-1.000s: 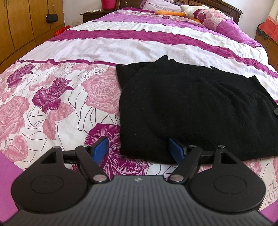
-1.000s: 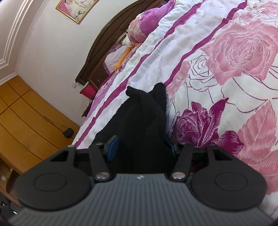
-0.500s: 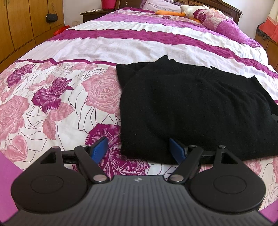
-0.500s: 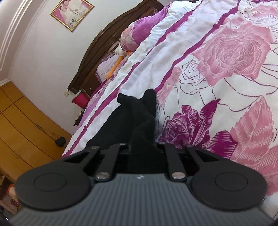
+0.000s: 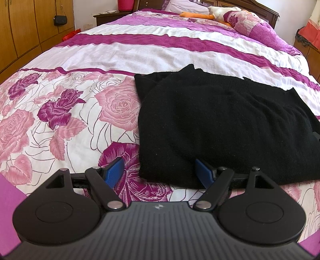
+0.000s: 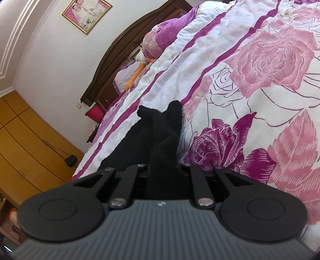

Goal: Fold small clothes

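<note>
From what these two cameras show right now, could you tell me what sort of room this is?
Most likely a home bedroom: a bed with a rose-print bedspread, a carved dark wooden headboard, and wooden wardrobe doors beside it.

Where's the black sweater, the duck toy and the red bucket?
black sweater (image 5: 220, 124), left wrist view, middle of its folded body.
duck toy (image 5: 222, 12), left wrist view, white head.
red bucket (image 5: 125, 4), left wrist view, front wall.
</note>
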`<state>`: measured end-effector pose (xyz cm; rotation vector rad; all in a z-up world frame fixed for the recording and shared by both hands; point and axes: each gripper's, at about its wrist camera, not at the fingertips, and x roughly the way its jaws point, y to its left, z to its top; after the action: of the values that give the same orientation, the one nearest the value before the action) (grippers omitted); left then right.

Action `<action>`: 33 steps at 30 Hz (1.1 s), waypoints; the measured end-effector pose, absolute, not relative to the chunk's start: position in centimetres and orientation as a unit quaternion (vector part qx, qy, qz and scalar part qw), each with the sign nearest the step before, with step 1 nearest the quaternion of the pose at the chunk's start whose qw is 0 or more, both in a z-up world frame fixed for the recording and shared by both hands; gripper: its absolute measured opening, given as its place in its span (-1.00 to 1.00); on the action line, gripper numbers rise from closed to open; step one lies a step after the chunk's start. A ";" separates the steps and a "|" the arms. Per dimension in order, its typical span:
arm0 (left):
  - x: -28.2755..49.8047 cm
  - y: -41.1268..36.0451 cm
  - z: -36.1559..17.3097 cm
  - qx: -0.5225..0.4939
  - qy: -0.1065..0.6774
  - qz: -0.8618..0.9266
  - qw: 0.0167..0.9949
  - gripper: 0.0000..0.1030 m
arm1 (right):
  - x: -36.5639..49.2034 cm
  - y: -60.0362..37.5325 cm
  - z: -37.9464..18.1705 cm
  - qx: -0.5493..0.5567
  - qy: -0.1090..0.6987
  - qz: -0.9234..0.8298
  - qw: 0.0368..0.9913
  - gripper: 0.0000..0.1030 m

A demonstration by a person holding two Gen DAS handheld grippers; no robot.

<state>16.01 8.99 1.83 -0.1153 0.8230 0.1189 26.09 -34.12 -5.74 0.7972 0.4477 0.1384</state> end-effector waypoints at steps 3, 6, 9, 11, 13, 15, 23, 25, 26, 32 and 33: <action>16.1 9.0 1.8 -0.056 0.400 0.059 0.913 0.63 | 26.0 -34.0 -5.8 0.381 0.214 0.068 0.897 -0.72; 16.1 9.1 1.7 -0.059 0.400 0.067 0.912 0.73 | 26.0 -33.9 -5.7 0.373 0.215 0.068 0.900 -0.72; 16.0 9.2 1.7 -0.060 0.400 0.074 0.911 0.76 | 25.9 -33.8 -5.4 0.370 0.213 0.068 0.902 -0.72; 15.9 9.0 1.9 -0.056 0.401 0.077 0.911 0.76 | 25.8 -33.8 -5.1 0.370 0.209 0.068 0.903 -0.73; 15.8 8.9 2.2 -0.052 0.403 0.078 0.910 0.76 | 25.6 -33.9 -4.9 0.374 0.205 0.067 0.902 -0.73; 15.6 9.0 2.4 -0.055 0.408 0.075 0.908 0.76 | 25.5 -34.0 -4.6 0.382 0.205 0.069 0.899 -0.74; 15.2 8.7 2.6 -0.053 0.412 0.065 0.907 0.76 | 25.3 -33.9 -2.8 0.385 0.193 0.089 0.898 -0.74; 15.1 8.5 2.6 -0.050 0.413 0.060 0.907 0.76 | 25.4 -33.7 -2.4 0.386 0.191 0.097 0.897 -0.75; 15.1 8.5 2.7 -0.050 0.414 0.058 0.907 0.76 | 25.5 -33.7 -2.3 0.388 0.191 0.100 0.896 -0.75; 14.6 8.6 2.9 -0.052 0.413 0.057 0.908 0.76 | 25.7 -33.1 -1.1 0.398 0.183 0.108 0.892 -0.75; 14.5 8.7 2.9 -0.053 0.412 0.058 0.908 0.76 | 25.7 -32.9 -0.9 0.400 0.181 0.108 0.892 -0.75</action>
<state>14.48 8.69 2.95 -0.1099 0.8508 0.1199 25.69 -32.92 -0.92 0.8293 0.3761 0.2239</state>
